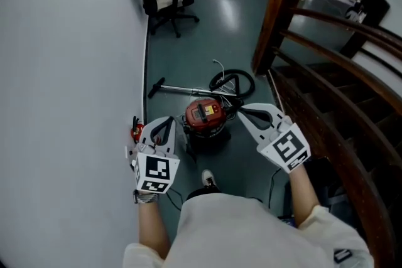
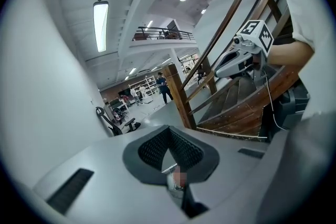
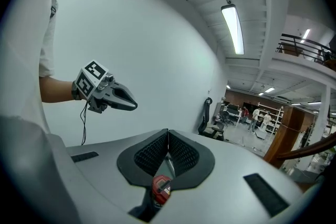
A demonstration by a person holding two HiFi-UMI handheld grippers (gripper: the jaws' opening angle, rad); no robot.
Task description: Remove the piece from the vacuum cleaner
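My left gripper (image 1: 168, 122) hangs near the wall (image 1: 63, 72), jaws clenched on nothing, well above the floor (image 1: 207, 41). Just to its right in the head view, low between my two grippers, the vacuum (image 1: 204, 116) stands on the floor. Its red top is shut over the drum, so I cannot see what is inside. Its wand (image 1: 182, 90) lies on the floor behind it, pointing toward the wall, and its hose (image 1: 233, 80) loops behind it. My right gripper (image 1: 244, 112) hangs above the vacuum's right side, jaws clenched as well, empty and clear of it. Furthest right run the wooden stairs (image 1: 326, 103).
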